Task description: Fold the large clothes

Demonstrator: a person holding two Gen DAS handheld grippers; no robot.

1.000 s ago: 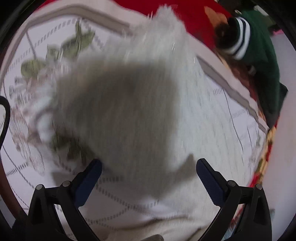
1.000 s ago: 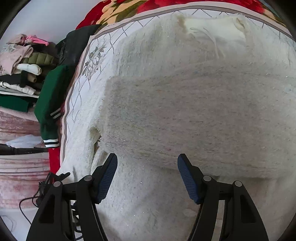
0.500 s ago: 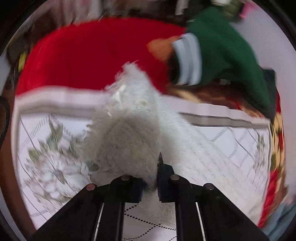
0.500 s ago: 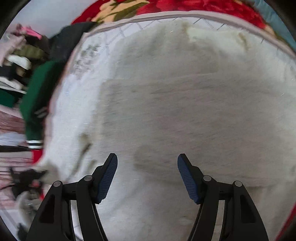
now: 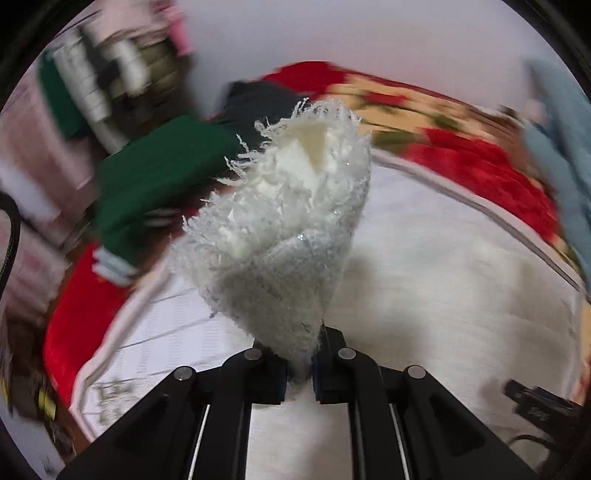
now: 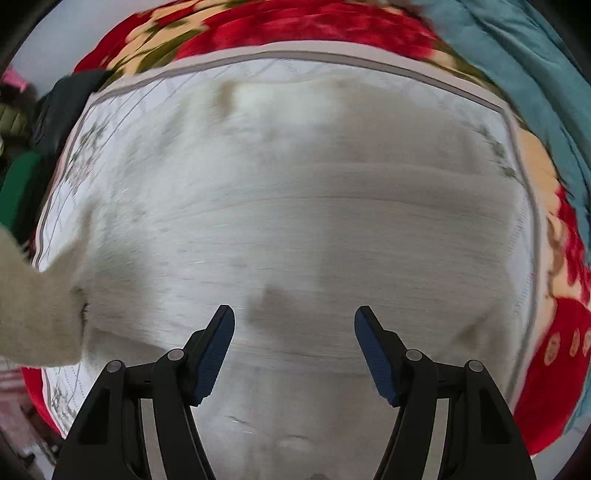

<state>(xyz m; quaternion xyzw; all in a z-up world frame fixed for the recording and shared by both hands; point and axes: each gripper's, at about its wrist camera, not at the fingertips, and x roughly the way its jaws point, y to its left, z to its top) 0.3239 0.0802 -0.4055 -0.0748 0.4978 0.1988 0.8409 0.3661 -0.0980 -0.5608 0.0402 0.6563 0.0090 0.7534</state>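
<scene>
Red floral blanket (image 6: 325,29) covers the bed, its roses and cream patches showing round the edges in both views. On it lies a white quilted sheet (image 6: 110,122) with a grey border and faint flower prints. Spread over most of that sheet is the fuzzy white sweater (image 6: 295,206), the biggest thing in the right wrist view, lying flat with a fold line across its middle; the picture is blurred, so its knit is hard to read. One part of the sweater rises off the bed at the left edge of that view. A teal cloth (image 6: 517,55) lies along the upper right of the bed. A green garment (image 5: 155,173) with pale striped cuffs sits beyond the sheet's corner, beside a dark one (image 5: 258,99), and behind them a blurred pile of clothes (image 5: 110,62) stands against the wall.

The left gripper (image 5: 298,373) is clenched on a bunch of the sweater, whose shaggy end (image 5: 291,206) stands up from between its fingers, clear of the bed, with frayed yarn at the top. The right gripper (image 6: 294,347) hangs over the flat sweater, pointing down, its blue pads (image 6: 214,354) wide apart with nothing between them.
</scene>
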